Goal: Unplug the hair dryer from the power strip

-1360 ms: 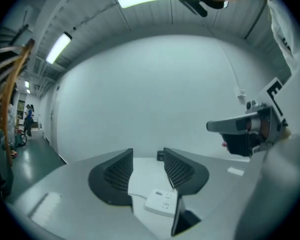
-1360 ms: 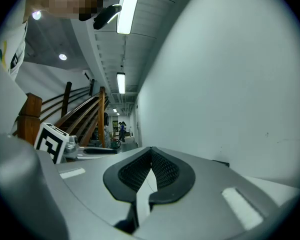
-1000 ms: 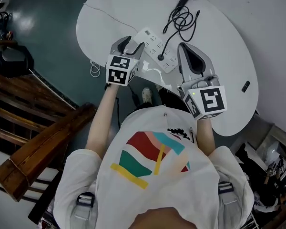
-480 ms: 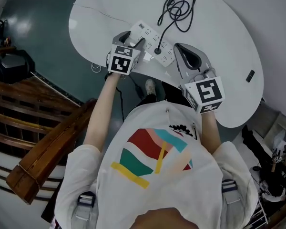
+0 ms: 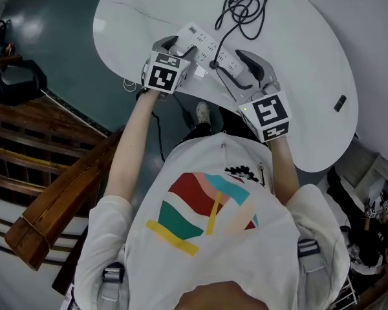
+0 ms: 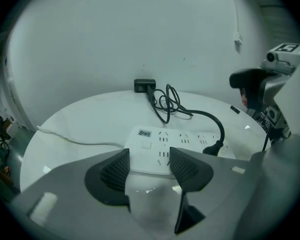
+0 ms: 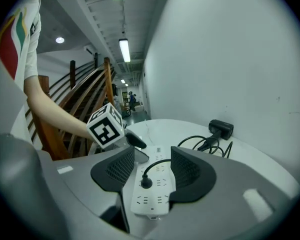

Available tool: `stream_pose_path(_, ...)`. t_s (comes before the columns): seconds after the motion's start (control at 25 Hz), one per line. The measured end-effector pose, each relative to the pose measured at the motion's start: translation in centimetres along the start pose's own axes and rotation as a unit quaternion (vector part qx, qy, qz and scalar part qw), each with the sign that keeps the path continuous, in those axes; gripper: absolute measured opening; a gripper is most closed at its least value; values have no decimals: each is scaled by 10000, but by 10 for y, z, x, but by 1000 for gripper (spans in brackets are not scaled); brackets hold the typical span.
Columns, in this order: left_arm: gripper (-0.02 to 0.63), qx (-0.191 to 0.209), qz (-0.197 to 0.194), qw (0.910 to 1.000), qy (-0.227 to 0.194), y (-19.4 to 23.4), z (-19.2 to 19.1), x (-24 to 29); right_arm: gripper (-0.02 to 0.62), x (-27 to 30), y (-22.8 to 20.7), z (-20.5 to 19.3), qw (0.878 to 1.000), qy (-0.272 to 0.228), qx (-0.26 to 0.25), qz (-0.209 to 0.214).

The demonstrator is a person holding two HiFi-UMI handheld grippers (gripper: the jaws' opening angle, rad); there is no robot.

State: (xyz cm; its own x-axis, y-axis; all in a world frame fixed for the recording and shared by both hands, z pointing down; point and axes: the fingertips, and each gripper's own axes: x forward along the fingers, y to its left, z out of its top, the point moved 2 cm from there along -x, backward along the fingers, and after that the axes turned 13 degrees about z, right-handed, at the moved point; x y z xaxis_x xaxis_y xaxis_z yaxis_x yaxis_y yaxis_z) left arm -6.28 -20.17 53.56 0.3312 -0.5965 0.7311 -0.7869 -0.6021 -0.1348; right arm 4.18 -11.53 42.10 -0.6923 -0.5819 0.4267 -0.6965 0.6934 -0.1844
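A white power strip [image 5: 204, 47] lies on the white oval table [image 5: 297, 76]. One black plug [image 5: 215, 64] sits in it, and its cord [image 5: 246, 11] coils back to the black hair dryer [image 6: 144, 84] at the table's far edge. My left gripper [image 5: 178, 49] is down at the strip's left end. Its jaws are opening, with the strip's end [image 6: 160, 144] just past the pads, untouched. My right gripper [image 5: 236, 66] is at the strip's right end, jaws opening. Strip and plug [image 7: 146, 182] show between its pads [image 7: 187, 170], which touch neither.
The strip's white lead [image 6: 75, 140] runs off to the left over the table. A small black object [image 5: 340, 103] lies near the table's right edge. Dark wooden stair rails [image 5: 52, 192] stand left of the person, below the table's edge.
Both grippers have come down onto the ends of the power strip. The right gripper's jaws, together before, now stand apart, and the left's have spread wider.
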Motion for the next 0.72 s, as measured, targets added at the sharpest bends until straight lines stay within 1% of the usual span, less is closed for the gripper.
stream_pose_path(0.16,250,11,11,10000,66,2,2,-3,212,29,1,-31,9974,597,-334,228)
stream_pose_path(0.24,250,14,3,10000,90,1,3,-3,179,42,-2,-48,9950,861,-443,251)
stream_pose_path(0.28,250,18,-1,9999,103,1,2,-2,173,48,-2,-55,9939,958,-486,270)
stream_pose_path(0.52,250,22,0,9999,159,2,3,1,140,77,-2,-70,9897,1184,-614,520)
stream_pose_path(0.72,250,33,-18,9998,199,3,4,1,92,82,4,-73,9849,1258,-1070,515)
